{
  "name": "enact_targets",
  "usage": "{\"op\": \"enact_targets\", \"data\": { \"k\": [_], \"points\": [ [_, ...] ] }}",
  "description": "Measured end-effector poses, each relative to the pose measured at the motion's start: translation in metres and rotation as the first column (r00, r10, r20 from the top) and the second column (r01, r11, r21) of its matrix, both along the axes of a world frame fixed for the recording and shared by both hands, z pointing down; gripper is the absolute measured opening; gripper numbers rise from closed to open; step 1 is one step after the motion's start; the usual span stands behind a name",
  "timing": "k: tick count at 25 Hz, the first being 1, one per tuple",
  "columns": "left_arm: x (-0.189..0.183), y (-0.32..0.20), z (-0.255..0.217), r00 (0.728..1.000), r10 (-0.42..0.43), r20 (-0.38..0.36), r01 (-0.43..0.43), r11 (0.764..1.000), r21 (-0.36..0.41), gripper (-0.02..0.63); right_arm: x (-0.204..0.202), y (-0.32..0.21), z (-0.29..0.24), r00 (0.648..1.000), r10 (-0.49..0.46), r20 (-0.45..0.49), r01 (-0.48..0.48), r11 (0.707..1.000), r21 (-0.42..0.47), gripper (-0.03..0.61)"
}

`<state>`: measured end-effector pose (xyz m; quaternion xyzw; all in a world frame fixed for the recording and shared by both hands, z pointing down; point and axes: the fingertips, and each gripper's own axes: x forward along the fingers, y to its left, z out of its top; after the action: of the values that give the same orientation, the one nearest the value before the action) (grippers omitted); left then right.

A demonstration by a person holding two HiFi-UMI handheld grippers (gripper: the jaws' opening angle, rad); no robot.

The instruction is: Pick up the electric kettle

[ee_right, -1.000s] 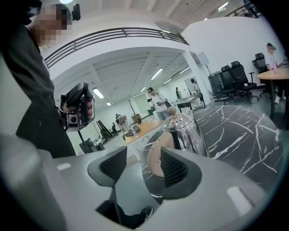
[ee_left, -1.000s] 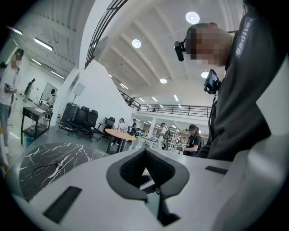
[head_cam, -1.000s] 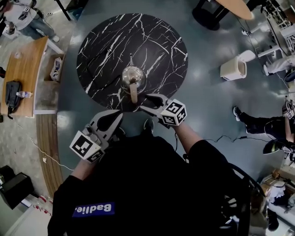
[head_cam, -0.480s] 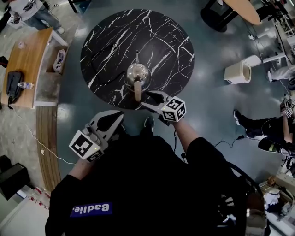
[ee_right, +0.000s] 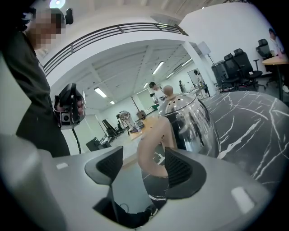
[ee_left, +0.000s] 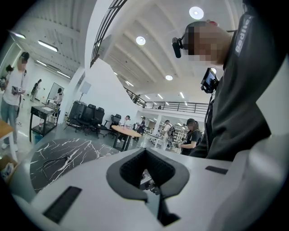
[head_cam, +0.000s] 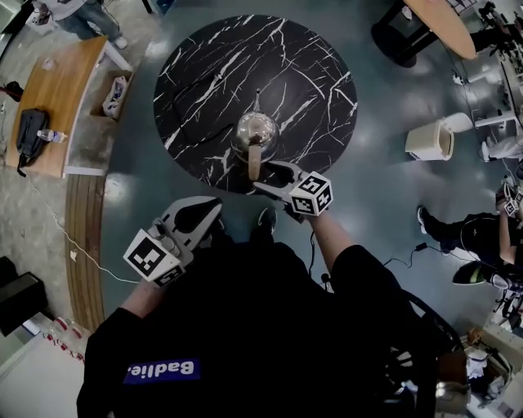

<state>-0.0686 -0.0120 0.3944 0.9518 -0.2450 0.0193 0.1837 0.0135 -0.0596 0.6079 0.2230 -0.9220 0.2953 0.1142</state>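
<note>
The electric kettle (head_cam: 257, 131), a shiny steel dome with a tan handle (head_cam: 254, 161), stands near the front edge of the round black marble table (head_cam: 212, 73). My right gripper (head_cam: 260, 178) is at the handle with its jaws opening. In the right gripper view the handle (ee_right: 151, 151) sits between the dark pads of the right gripper (ee_right: 144, 164), close to the right pad, with a gap on the left. The kettle's body (ee_right: 187, 122) rises just beyond. My left gripper (head_cam: 214, 204) hangs off the table near my body, and in its own view the left gripper (ee_left: 146, 169) is shut on nothing.
A wooden desk (head_cam: 57, 106) with a black bag stands to the left of the table. On the floor to the right are a white bin (head_cam: 431, 140) and a seated person's legs (head_cam: 466, 233). Another round table (head_cam: 441, 20) is at the back right.
My right gripper has edged in towards the kettle's handle. The left gripper has stayed where it was. The head view has shifted a little.
</note>
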Motion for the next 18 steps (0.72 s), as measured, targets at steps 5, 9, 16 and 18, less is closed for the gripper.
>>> {"op": "enact_targets", "data": {
  "k": [5,9,16,18],
  "points": [
    [-0.005,0.0,0.002,1.0,-0.015,0.005,0.015,1.0,-0.001,0.006,-0.009,0.0,0.007,0.999,-0.035,-0.016,0.035,0.999,0.003,0.261],
    [-0.009,0.0,0.002,1.0,-0.014,0.006,0.014,1.0,0.011,0.006,-0.015,-0.003,0.009,0.999,-0.046,-0.015,0.046,0.999,-0.003,0.261],
    [-0.017,0.0,0.003,0.999,-0.031,0.01,0.031,1.0,0.005,0.006,-0.026,-0.009,0.012,0.996,-0.088,-0.029,0.089,0.996,0.023,0.261],
    [-0.017,0.0,0.005,0.999,-0.03,0.011,0.03,1.0,0.006,0.006,-0.028,-0.008,0.013,0.994,-0.102,-0.035,0.103,0.994,0.034,0.261]
  ]
}}
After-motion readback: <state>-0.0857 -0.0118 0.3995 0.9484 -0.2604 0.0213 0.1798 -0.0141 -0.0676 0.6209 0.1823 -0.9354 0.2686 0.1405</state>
